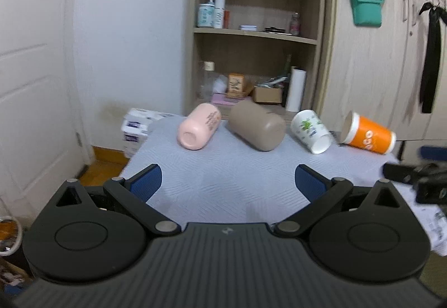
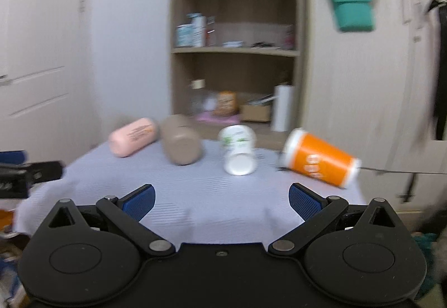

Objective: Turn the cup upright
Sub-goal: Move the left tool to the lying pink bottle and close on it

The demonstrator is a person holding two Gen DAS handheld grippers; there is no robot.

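4 cups on their sides in 1 row along the table's [image 1: 223, 182] far edge: pink cup [image 1: 199, 126], taupe cup [image 1: 255, 126], white cup [image 1: 310, 130], orange cup [image 1: 368, 135] nearest the right edge. Left gripper [image 1: 228, 182] and right gripper [image 2: 220, 197]: both spread wide, holding nothing, over bare cloth near the front edge, well apart from the cups.
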